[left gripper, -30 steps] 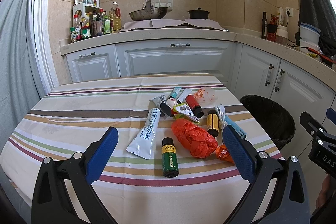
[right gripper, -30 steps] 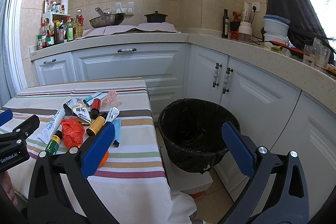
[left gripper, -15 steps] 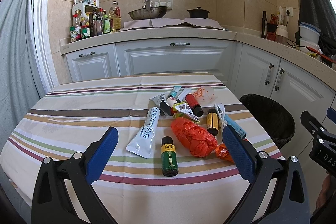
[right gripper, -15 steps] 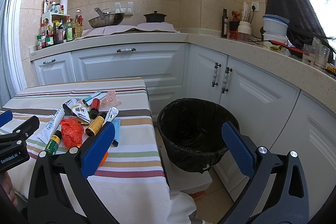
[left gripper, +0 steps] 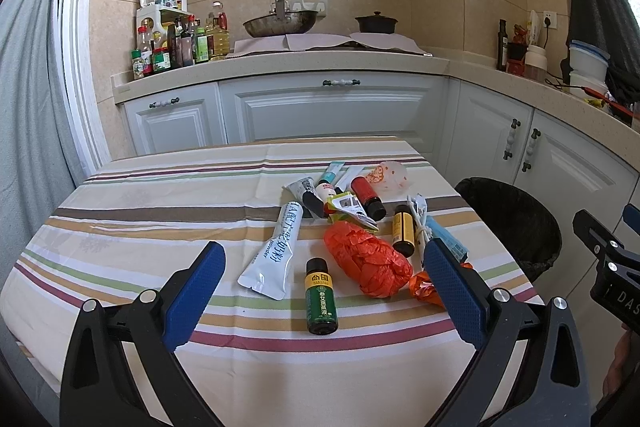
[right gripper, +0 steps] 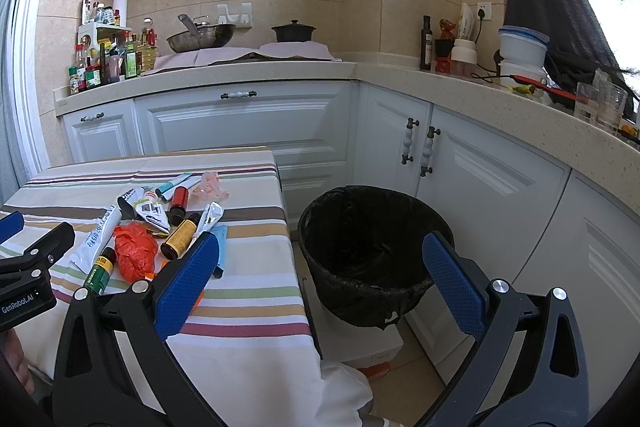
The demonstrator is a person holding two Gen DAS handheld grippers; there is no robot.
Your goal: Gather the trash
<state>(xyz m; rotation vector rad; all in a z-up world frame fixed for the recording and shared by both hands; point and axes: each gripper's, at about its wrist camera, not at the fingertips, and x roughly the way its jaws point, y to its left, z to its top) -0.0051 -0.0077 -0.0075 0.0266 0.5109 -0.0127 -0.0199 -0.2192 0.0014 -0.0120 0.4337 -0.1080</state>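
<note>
Trash lies clustered on the striped tablecloth (left gripper: 140,219): a crumpled orange bag (left gripper: 366,261), a green-labelled dark bottle (left gripper: 320,297), a white tube (left gripper: 276,251), a yellow-labelled bottle (left gripper: 402,229), a red bottle (left gripper: 367,197) and several wrappers. My left gripper (left gripper: 322,293) hovers open above the near table edge, framing the green bottle and holding nothing. My right gripper (right gripper: 320,277) is open and empty, off the table's right side, in front of the black-lined bin (right gripper: 372,251). In the right wrist view the orange bag (right gripper: 134,253) and green bottle (right gripper: 99,269) lie to its left.
White cabinets (left gripper: 320,107) and a countertop with a wok (left gripper: 280,23), a pot (left gripper: 376,23) and condiment bottles (left gripper: 176,43) run behind and along the right. The bin (left gripper: 508,223) stands on the floor between table and cabinets. A white box (right gripper: 360,343) sits under it.
Both grippers have barely moved; the left view has crept slightly closer to the trash. Nothing was taken hold of or let go.
</note>
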